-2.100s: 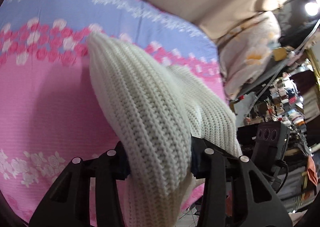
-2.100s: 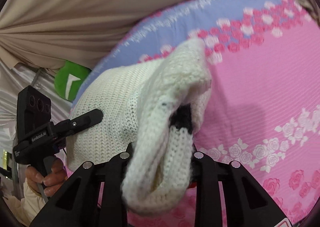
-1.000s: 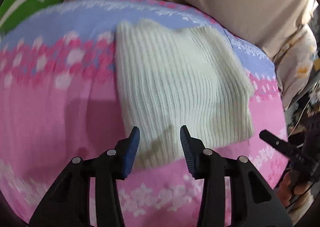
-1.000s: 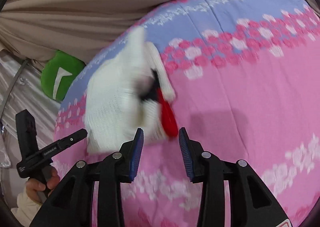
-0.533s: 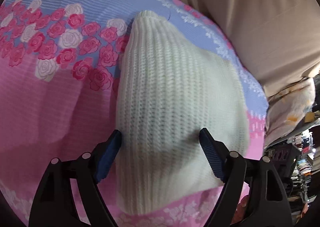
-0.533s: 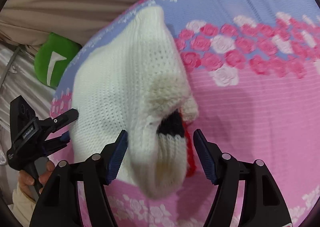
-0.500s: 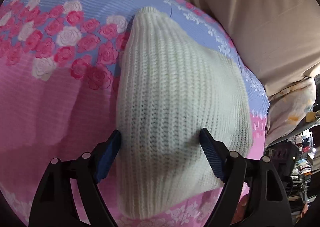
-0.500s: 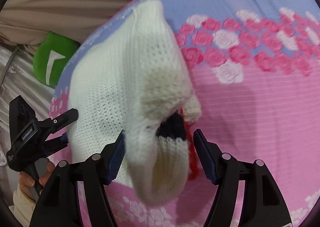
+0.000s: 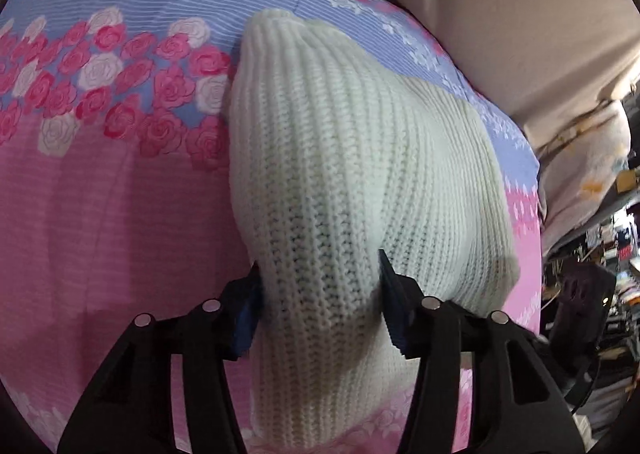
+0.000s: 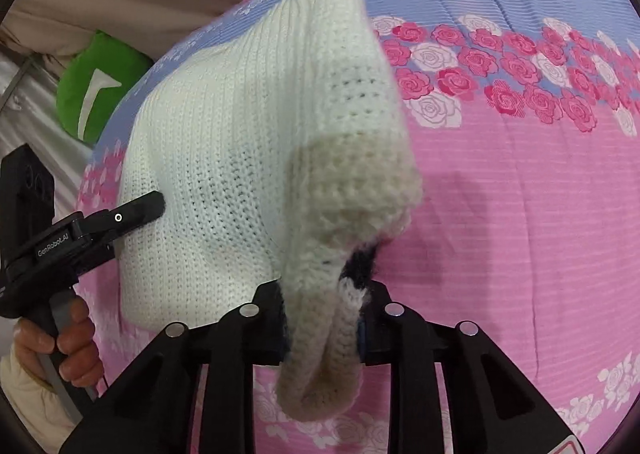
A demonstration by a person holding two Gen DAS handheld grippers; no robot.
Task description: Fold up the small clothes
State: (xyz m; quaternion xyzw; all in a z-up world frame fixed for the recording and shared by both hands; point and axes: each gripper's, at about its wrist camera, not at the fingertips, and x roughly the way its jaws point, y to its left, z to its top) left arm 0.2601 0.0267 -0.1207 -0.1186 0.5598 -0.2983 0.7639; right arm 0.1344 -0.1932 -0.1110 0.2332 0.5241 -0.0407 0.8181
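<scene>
A small cream knitted sweater (image 9: 352,173) lies folded on the pink and blue rose-print bedcover (image 9: 100,205). My left gripper (image 9: 320,310) is shut on the sweater's near left edge, the knit bunched between its blue pads. My right gripper (image 10: 324,330) is shut on the near right edge, where a thick cuff with a dark stripe (image 10: 360,266) hangs over the fingers. The sweater (image 10: 224,149) spreads away from both grippers. The left gripper (image 10: 80,238) and the hand holding it show in the right wrist view.
A beige curtain (image 9: 500,5) hangs behind the bed. A green cushion (image 10: 96,85) sits at the bed's far left corner. A floral pillow (image 9: 584,181) and cluttered shelves (image 9: 616,254) lie off the right side. The bedcover (image 10: 520,213) stretches to the right.
Both grippers, wide open around the sweater's near edge half a second ago, have closed on it. A second ago they hovered open just short of it.
</scene>
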